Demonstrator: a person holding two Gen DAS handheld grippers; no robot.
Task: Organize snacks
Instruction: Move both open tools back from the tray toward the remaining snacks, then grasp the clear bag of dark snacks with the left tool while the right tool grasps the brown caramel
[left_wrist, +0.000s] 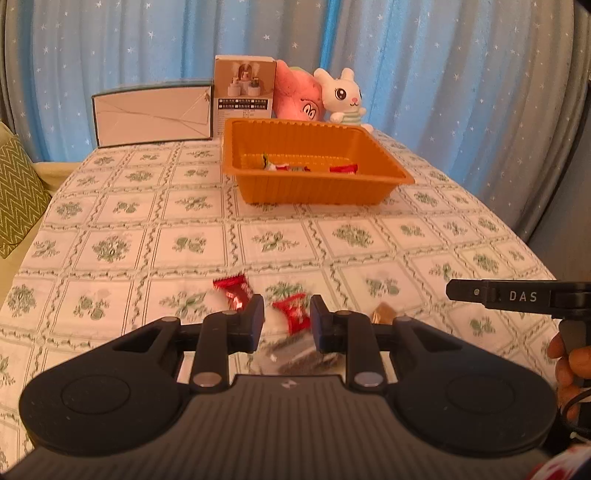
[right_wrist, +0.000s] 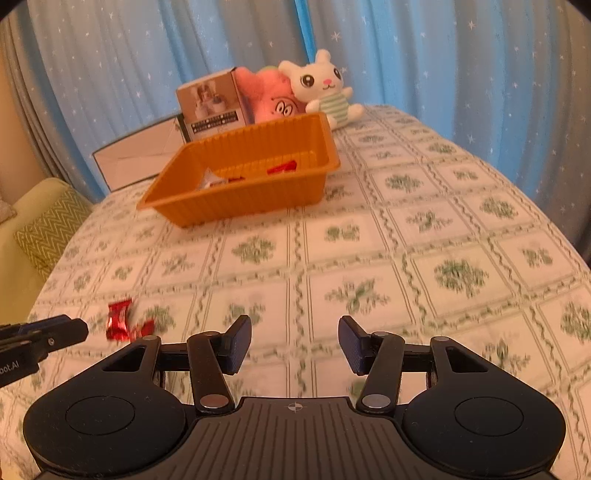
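Left gripper (left_wrist: 287, 320) jaws stand narrowly apart, empty, framing a red candy (left_wrist: 291, 312) lying well short of the orange tray (left_wrist: 384, 153). Right gripper (right_wrist: 294, 345) gapes empty. Closing early could nudge the candy aside.

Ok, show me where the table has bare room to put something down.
The widest free patch is the tablecloth right of and in front of the orange tray. Another lies left of the tray, in front of the flat box. It is crowded by the left gripper, around the red candies, and along the back by the plush toys.
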